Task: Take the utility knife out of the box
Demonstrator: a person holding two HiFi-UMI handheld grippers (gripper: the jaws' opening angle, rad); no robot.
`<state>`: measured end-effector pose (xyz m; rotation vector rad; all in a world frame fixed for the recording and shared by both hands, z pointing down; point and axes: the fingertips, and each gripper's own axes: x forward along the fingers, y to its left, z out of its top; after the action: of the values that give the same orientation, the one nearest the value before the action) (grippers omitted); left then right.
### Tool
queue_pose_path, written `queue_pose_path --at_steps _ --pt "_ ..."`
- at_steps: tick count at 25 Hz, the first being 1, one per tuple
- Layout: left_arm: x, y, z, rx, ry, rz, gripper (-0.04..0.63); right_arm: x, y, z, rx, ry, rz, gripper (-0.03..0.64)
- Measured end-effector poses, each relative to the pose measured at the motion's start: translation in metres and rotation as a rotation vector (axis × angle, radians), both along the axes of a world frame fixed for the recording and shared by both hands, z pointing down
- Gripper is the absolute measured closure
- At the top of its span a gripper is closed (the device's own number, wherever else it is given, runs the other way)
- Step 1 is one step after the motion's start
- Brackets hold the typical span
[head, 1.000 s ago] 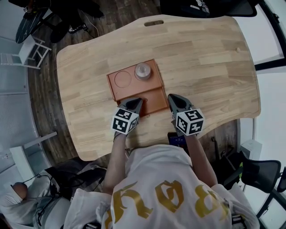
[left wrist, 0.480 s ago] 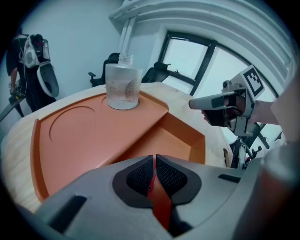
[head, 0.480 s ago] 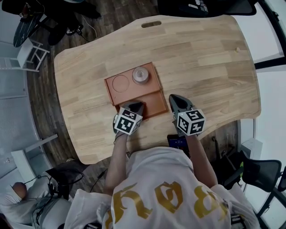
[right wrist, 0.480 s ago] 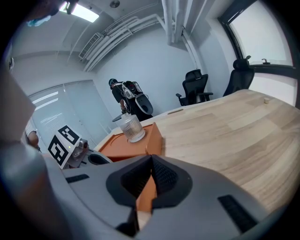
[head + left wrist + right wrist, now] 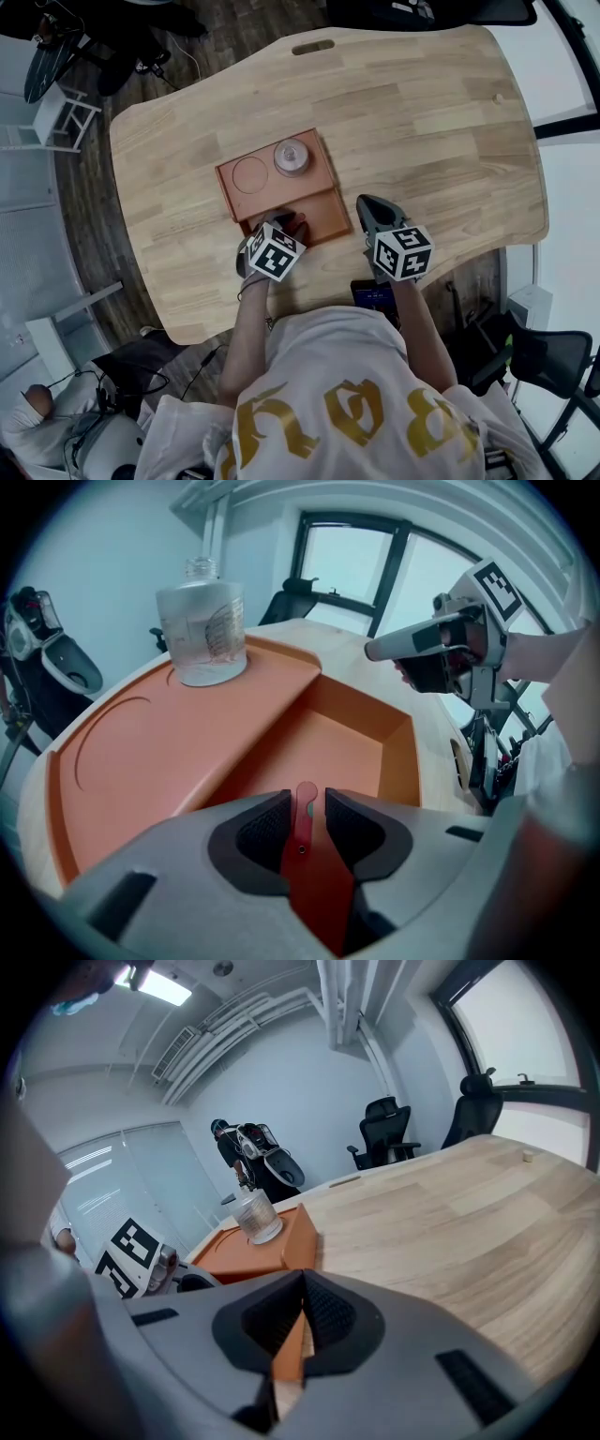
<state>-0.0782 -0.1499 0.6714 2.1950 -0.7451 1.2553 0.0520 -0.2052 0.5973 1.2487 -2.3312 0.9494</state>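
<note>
An orange box (image 5: pixel 322 214) lies on the wooden table, with a deep compartment along its near side. My left gripper (image 5: pixel 284 225) hovers over that compartment's left end, shut on a red utility knife (image 5: pixel 299 226). In the left gripper view the knife (image 5: pixel 304 810) stands upright between the dark pads, above the compartment floor (image 5: pixel 347 747). My right gripper (image 5: pixel 368 206) rests beside the box's right near corner with its jaws shut and nothing in them. In the right gripper view that gripper (image 5: pixel 302 1290) points at the box corner (image 5: pixel 298 1241).
A clear glass bottle (image 5: pixel 292 157) stands on the box's raised shelf beside a round recess (image 5: pixel 250 174). A dark device (image 5: pixel 375 296) sits at the table's near edge. Office chairs and a scooter stand around the table (image 5: pixel 441 122).
My left gripper has drawn back toward me and tilted up. The red knife now shows at its tips above the compartment. The right gripper has barely moved.
</note>
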Motion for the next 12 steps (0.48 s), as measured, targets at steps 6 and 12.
queue_pose_path --at_steps 6,12 --pt "-0.0035 0.0011 0.0061 0.068 -0.110 0.077 0.531 -0.0030 0.0039 -0.0003 -0.004 -0.009 -0.008 0.606" --pt "-0.0037 0.0009 0.0068 0.060 -0.092 0.054 0.531 -0.0024 0.0073 0.0007 -0.008 -0.012 -0.001 0.606"
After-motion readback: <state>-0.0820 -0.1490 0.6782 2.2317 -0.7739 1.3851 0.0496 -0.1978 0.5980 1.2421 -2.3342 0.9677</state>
